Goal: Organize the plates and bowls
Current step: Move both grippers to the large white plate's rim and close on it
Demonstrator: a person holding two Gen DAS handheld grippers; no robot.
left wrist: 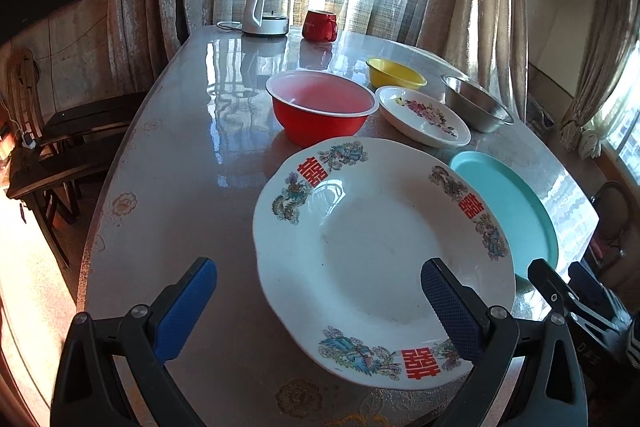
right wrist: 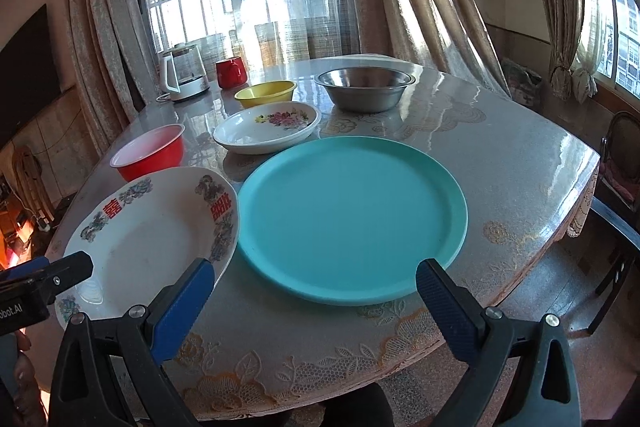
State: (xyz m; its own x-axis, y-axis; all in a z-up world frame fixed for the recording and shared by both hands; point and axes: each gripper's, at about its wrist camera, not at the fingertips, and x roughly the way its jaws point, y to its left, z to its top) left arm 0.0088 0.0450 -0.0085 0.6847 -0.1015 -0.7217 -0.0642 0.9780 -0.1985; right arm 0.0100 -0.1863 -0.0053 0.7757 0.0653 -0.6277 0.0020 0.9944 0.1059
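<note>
A large white plate with red characters (left wrist: 380, 247) (right wrist: 148, 239) lies near the table's front edge. A teal plate (right wrist: 352, 215) (left wrist: 516, 211) lies to its right. Behind them stand a red bowl (left wrist: 320, 107) (right wrist: 150, 153), a small flowered plate (left wrist: 424, 117) (right wrist: 266, 129), a yellow bowl (left wrist: 394, 73) (right wrist: 266, 93) and a steel bowl (left wrist: 476, 103) (right wrist: 364, 85). My left gripper (left wrist: 318, 301) is open and empty, its fingers either side of the white plate's near left part. My right gripper (right wrist: 314, 303) is open and empty over the teal plate's near edge.
An electric kettle (left wrist: 266, 7) (right wrist: 184, 73) and a red mug (left wrist: 319, 25) (right wrist: 231, 71) stand at the far end of the glossy table (left wrist: 192, 155). Dark chairs (left wrist: 60, 155) stand at the left, another chair (right wrist: 616, 227) at the right. Curtains hang behind.
</note>
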